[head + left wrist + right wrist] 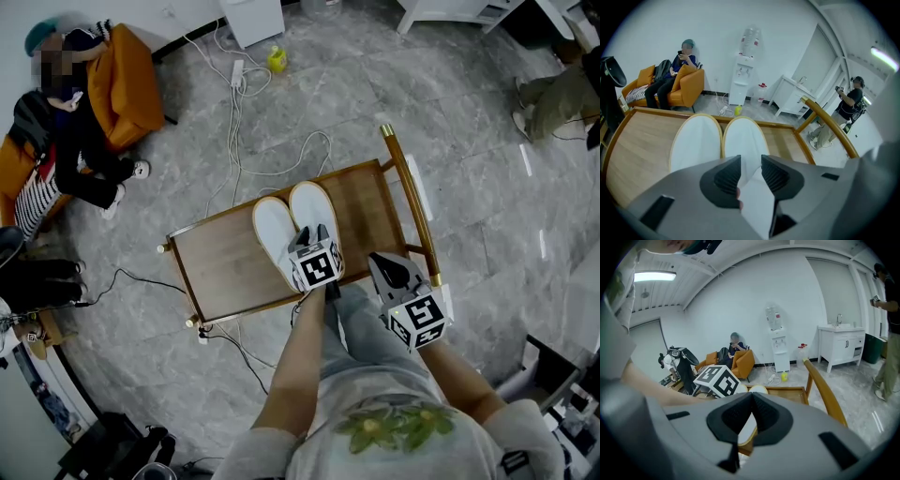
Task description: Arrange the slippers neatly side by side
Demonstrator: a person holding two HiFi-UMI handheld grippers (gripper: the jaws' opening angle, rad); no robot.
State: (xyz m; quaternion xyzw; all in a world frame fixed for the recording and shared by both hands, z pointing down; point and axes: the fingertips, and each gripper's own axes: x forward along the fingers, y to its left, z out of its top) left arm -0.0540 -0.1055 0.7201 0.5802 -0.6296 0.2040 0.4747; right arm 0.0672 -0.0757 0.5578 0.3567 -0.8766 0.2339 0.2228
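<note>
Two white slippers with tan edging lie side by side, toes away from me, on a wooden table [220, 267]: the left slipper [275, 236] [695, 140] and the right slipper [315, 208] [744, 137]. My left gripper [310, 242] [751, 174] hovers over the heel end of the right slipper, open, with white slipper material in the gap and no pad pressing on it. My right gripper [389, 272] [752, 397] hangs to the right of the slippers at the table's near right corner, shut and empty. Its view shows the left gripper's marker cube [717, 379].
A curved wooden rail [409, 192] [829, 124] runs along the table's right side. A person sits on an orange sofa [131, 89] at far left. Cables [234, 122] and a yellow bottle [277, 59] lie on the floor. A water dispenser [743, 79] and white cabinet [792, 96] stand beyond.
</note>
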